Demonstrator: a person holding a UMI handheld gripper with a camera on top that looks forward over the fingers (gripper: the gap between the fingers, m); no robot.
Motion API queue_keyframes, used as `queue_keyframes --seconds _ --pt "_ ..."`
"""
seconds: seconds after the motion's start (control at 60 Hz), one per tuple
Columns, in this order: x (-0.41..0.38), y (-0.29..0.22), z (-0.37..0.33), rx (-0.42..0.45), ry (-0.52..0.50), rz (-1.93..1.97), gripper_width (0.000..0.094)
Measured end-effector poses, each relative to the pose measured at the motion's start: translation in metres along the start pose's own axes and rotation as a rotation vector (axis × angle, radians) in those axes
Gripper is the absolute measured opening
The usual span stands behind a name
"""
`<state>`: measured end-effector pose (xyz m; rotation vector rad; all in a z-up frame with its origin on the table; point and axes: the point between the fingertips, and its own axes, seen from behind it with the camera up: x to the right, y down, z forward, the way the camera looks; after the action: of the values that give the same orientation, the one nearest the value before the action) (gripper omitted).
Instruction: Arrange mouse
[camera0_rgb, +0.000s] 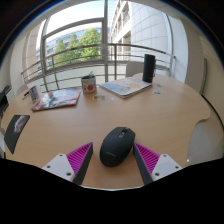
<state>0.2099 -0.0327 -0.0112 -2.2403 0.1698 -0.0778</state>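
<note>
Gripper view: the gripper (112, 160) hangs over the near edge of a round wooden table (170, 110), fingers spread wide apart, released, nothing clamped. Pink pads show on the inner faces, left pad (77, 158) and right pad (148, 157).

Landmark = the mouse (117, 145). It's black, sits flat on the table w/ its own weight on the wood, between the two fingers. Clear gap of bare table on each side betw. mouse and pads, so no contact w/ either finger. Its rear end reaches down about level w/ the fingertips; its nose points away from the gripper, toward the table centre.

Rel. to the mouse:
- Far beyond it, slightly left: a small cup (89, 85), reddish pattern, upright.
- Beyond and left, well apart: a magazine (55, 98) lying flat, colourful cover.
- Beyond and slightly right, just right of the cup: an open booklet or papers (125, 87), flat, pale pages.
- Further beyond, right: a tall black cylinder (149, 68), upright, near the far table edge. Can't tell what it is, speaker or flask.
- Left of mouse, at the table's left rim: a dark chair back (15, 130), partly seen.

Behind the table, past all those: big windows (80, 40) w/ a railing, trees and a pale building outside.
</note>
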Motion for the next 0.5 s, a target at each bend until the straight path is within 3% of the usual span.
queue_keyframes --seconds 0.117,0.183,0.25,0.5 --pt "-0.001 -0.013 0.021 0.014 0.016 -0.011 0.0805" --pt "-0.007 -0.019 0.028 0.026 0.018 -0.017 0.0712" --pt "-0.011 -0.026 0.037 0.036 0.02 -0.023 0.0535" --pt "-0.014 -0.026 0.034 0.017 0.052 -0.018 0.0421"
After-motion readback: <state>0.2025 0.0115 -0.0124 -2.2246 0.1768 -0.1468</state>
